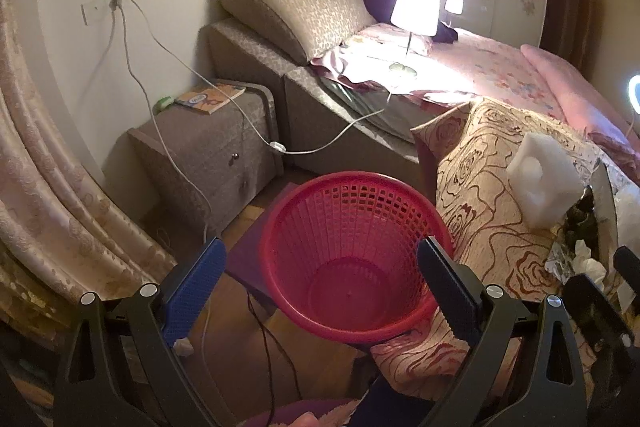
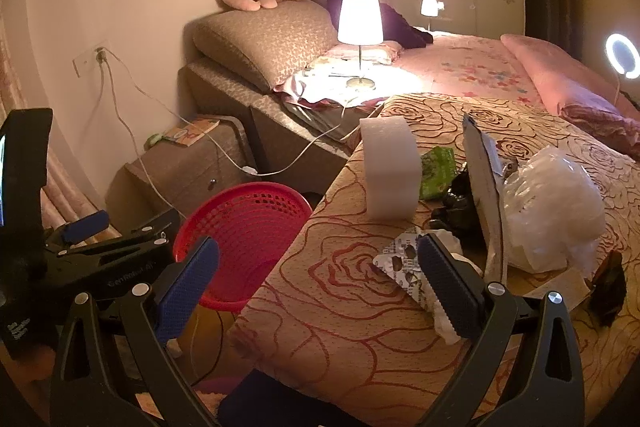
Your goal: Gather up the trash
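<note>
A red plastic basket (image 1: 352,259) stands on the floor beside a table with a rose-patterned cloth (image 2: 352,307); it looks empty. My left gripper (image 1: 324,291) is open and empty, just above the basket's near rim. Trash lies on the table: a white foam block (image 2: 390,171), a green wrapper (image 2: 438,171), a foil blister pack (image 2: 400,267), crumpled white tissue (image 2: 448,323), a flat grey bag (image 2: 486,195), clear plastic wrap (image 2: 556,211) and a black object (image 2: 460,199). My right gripper (image 2: 320,287) is open and empty above the table's near left edge, its right finger over the blister pack.
A bed (image 2: 460,75) with a lit lamp (image 2: 360,23) lies behind the table. A nightstand (image 1: 208,155) with a book stands by the wall, with cables (image 1: 168,67) hanging from a socket. A curtain (image 1: 48,187) hangs at left. The left gripper's body (image 2: 100,251) shows in the right wrist view.
</note>
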`<state>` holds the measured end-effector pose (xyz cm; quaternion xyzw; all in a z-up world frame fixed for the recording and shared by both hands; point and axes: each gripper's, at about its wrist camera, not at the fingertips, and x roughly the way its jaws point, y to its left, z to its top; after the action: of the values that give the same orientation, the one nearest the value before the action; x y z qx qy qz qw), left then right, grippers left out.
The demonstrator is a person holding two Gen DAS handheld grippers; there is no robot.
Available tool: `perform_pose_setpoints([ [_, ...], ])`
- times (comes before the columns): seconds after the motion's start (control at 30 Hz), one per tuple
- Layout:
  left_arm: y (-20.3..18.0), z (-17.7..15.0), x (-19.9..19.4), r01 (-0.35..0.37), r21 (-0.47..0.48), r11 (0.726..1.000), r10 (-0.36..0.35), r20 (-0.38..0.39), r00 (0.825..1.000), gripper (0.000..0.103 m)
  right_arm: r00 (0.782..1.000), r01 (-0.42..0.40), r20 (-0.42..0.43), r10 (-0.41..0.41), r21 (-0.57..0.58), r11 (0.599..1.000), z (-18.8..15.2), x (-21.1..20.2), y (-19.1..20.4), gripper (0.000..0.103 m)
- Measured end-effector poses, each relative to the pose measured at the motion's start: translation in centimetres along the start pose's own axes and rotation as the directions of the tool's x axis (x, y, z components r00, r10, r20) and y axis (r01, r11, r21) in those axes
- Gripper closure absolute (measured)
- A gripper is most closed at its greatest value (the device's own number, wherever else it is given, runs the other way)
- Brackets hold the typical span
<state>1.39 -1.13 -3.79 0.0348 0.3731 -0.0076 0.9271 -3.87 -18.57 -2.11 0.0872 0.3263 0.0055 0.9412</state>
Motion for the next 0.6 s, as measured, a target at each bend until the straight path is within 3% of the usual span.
perform_pose_setpoints([
  [0.27, -0.8, -0.5, 1.5, 0.043, 0.035, 0.998, -0.041, -0.035, 0.999, 0.010, 0.998, 0.062, -0.007, -0.062, 0.040, 0.997, 0.2, -0.5, -3.1, 0.006],
  [0.43, -1.9, -0.5, 2.2, 0.107, 0.063, 0.992, -0.103, -0.062, 0.993, 0.010, 0.987, 0.156, 0.016, -0.158, 0.089, 0.984, 0.7, -2.0, -6.7, 0.006],
  [0.6, -4.5, 0.3, 1.7, 0.179, 0.107, 0.978, -0.175, -0.046, 0.984, 0.010, 0.978, 0.195, 0.043, -0.204, 0.155, 0.968, 0.8, -3.3, -10.4, 0.006],
])
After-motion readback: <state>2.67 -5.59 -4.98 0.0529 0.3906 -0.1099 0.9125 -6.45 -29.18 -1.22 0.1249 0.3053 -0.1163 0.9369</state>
